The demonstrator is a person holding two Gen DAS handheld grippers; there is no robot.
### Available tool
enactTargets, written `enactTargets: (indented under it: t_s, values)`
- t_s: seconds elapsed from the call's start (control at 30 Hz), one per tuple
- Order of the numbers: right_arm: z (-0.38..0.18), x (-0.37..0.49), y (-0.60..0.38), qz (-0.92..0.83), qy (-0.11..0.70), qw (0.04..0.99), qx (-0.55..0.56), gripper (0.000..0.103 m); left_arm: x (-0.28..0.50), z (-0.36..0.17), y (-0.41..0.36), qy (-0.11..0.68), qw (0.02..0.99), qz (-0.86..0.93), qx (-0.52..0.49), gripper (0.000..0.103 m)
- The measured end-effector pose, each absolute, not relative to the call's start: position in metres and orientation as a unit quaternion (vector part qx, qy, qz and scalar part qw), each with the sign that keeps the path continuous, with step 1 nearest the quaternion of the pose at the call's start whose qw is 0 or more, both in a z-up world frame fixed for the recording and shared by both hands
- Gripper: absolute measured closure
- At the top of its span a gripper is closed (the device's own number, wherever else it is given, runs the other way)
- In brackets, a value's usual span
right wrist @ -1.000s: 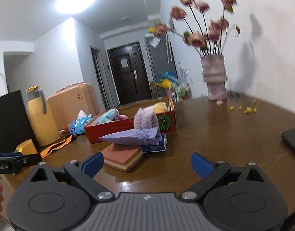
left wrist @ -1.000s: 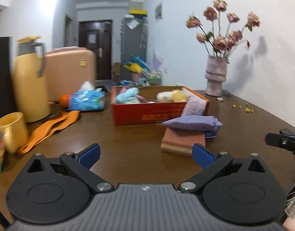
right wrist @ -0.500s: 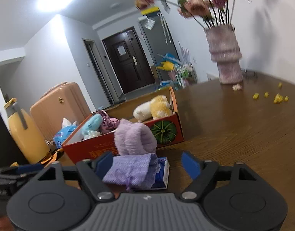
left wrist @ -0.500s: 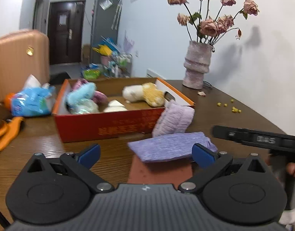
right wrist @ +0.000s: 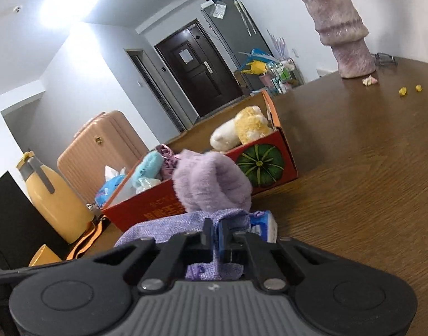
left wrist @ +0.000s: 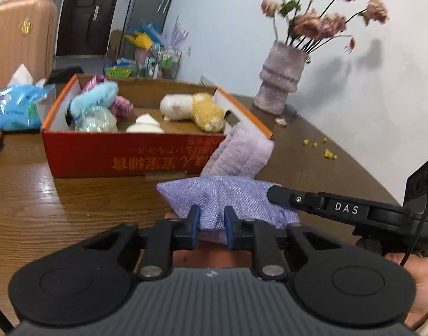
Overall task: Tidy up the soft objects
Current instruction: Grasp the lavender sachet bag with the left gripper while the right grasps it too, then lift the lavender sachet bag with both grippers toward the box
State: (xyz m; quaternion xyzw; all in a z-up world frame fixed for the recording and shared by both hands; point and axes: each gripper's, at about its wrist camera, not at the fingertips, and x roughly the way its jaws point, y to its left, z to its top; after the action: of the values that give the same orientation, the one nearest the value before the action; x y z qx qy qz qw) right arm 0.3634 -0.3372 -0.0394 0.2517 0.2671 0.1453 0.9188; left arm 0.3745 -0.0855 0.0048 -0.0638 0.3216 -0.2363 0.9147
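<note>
A flat lilac pouch (left wrist: 230, 196) of coarse, slightly glittery woven cloth lies on the brown wood-grain worktop (left wrist: 74, 204), just in front of the red cardboard box (left wrist: 124, 154). The left hand-held gripper (left wrist: 211, 225) is closing on the pouch's near edge, the fabric bunched between its blue pads, while the right hand-held gripper (right wrist: 215, 235) has its jaws nearly together, pinching a fold at the pouch's other end. A ribbed, fluffy lavender bundle (left wrist: 242, 154) leans against the box's front corner, touching the pouch's far side. Under the pouch sits a flat reddish-brown block (left wrist: 211, 254), mostly hidden by the left hand-held gripper, and a small blue-and-white packet (right wrist: 265, 224) peeks out beside it in the right wrist view. Inside the box lie a cream-and-yellow plush toy (left wrist: 194, 109), a light-blue plush (left wrist: 93, 102) and a white folded piece (left wrist: 145, 121). Farther off stand a rough mauve vase (left wrist: 279, 84) of faded roses, scattered yellow crumbs (left wrist: 323, 148), a blue tissue pack (left wrist: 15, 106), a yellow thermos jug (right wrist: 54, 204) and a peach suitcase (right wrist: 102, 145).
</note>
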Motion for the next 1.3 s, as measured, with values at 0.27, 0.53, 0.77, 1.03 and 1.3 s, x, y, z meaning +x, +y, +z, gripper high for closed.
enactTargets:
  t_s: [0.27, 0.53, 0.77, 1.03, 1.3]
  values:
    - [-0.004, 0.297, -0.302, 0.214, 0.224, 0.935, 0.171, 0.100, 0.291, 0.007, -0.046, 0.294, 0.925, -0.225, -0.090, 0.084]
    - [-0.014, 0.221, -0.263, 0.258, 0.280, 0.920, 0.094, 0.093, 0.219, -0.007, -0.008, 0.300, 0.917, -0.245, -0.093, 0.043]
    - [-0.027, 0.198, -0.282, 0.174, 0.287, 0.929, 0.156, 0.083, 0.212, -0.005, 0.007, 0.278, 0.930, -0.223, -0.093, 0.030]
    - [-0.021, 0.207, -0.283, 0.189, 0.271, 0.928, 0.174, 0.070, 0.210, -0.015, 0.010, 0.297, 0.923, -0.221, -0.107, 0.021]
    - [-0.041, 0.244, -0.260, 0.215, 0.297, 0.913, 0.179, 0.069, 0.206, -0.018, 0.011, 0.321, 0.912, -0.216, -0.133, 0.023]
